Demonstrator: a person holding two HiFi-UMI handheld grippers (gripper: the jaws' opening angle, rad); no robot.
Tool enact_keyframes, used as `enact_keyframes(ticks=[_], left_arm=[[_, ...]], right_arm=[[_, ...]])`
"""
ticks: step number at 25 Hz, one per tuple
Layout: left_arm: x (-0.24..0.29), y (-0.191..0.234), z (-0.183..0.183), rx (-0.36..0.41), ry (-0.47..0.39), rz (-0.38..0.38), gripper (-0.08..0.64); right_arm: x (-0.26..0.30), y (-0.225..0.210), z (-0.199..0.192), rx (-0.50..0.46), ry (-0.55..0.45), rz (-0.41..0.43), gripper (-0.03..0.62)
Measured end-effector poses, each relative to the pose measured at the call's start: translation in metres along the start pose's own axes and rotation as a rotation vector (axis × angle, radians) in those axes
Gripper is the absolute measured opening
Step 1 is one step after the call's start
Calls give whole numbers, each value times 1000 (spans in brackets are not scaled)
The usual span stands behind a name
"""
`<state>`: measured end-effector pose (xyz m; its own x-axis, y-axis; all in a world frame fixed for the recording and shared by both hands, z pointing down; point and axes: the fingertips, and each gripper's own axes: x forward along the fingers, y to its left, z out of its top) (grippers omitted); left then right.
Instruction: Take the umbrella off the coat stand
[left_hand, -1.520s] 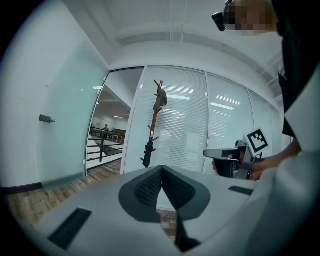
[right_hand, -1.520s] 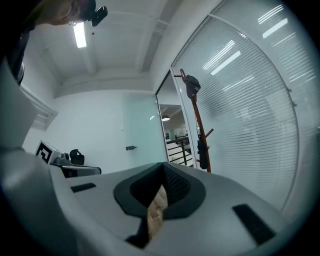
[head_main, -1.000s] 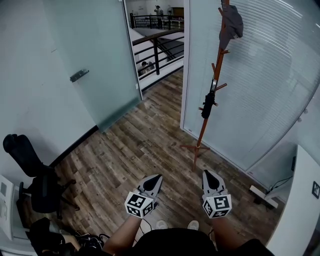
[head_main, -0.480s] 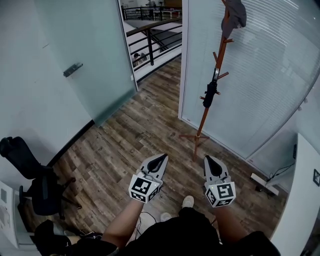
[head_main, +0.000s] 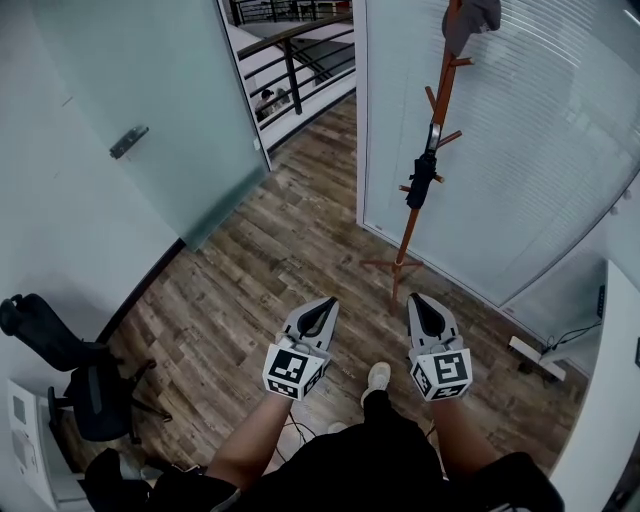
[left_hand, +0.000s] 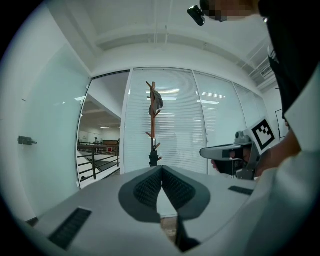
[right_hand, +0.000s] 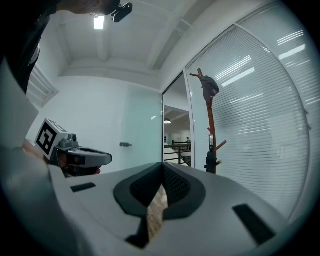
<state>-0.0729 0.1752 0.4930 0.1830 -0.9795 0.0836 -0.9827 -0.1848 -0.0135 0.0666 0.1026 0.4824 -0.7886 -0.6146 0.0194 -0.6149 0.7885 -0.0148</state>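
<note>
An orange wooden coat stand (head_main: 412, 214) stands on the wood floor against the blinds-covered glass wall. A folded black umbrella (head_main: 422, 181) hangs from one of its middle pegs, and a grey cap (head_main: 470, 18) sits at the top. Both grippers are held level and side by side, well short of the stand. My left gripper (head_main: 328, 304) is shut and empty, as is my right gripper (head_main: 417, 299). In the left gripper view the umbrella (left_hand: 153, 159) shows just above the closed jaws; in the right gripper view the umbrella (right_hand: 211, 163) hangs to their right.
An open frosted-glass door with a handle (head_main: 130, 141) stands at left, with a railing (head_main: 291, 66) beyond the doorway. A black office chair (head_main: 72, 372) is at lower left. A white desk edge (head_main: 612, 400) and a power strip (head_main: 532, 352) lie at right.
The person has stepped forward; both grippers moved ahead toward the coat stand, which now sits closer and lower in the head view. Both jaws stayed shut.
</note>
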Motion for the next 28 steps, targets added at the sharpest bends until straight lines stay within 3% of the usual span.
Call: enact_keyframes(ticks=[12,19,22,28], left_arm=[[103,29,-10,-31,44,21,12],[148,37,-11,9,89,27,12],[167,48,-16,31,91,45,12],[195,64,-29,-12,106,80,11]], right_arm=[[87,-73,-19,38,45,52,6],[122,-112,-22,37,45,73,6],[138,-127,-33,100,77,89,6],[161,-144,-52,101,122,115,6]])
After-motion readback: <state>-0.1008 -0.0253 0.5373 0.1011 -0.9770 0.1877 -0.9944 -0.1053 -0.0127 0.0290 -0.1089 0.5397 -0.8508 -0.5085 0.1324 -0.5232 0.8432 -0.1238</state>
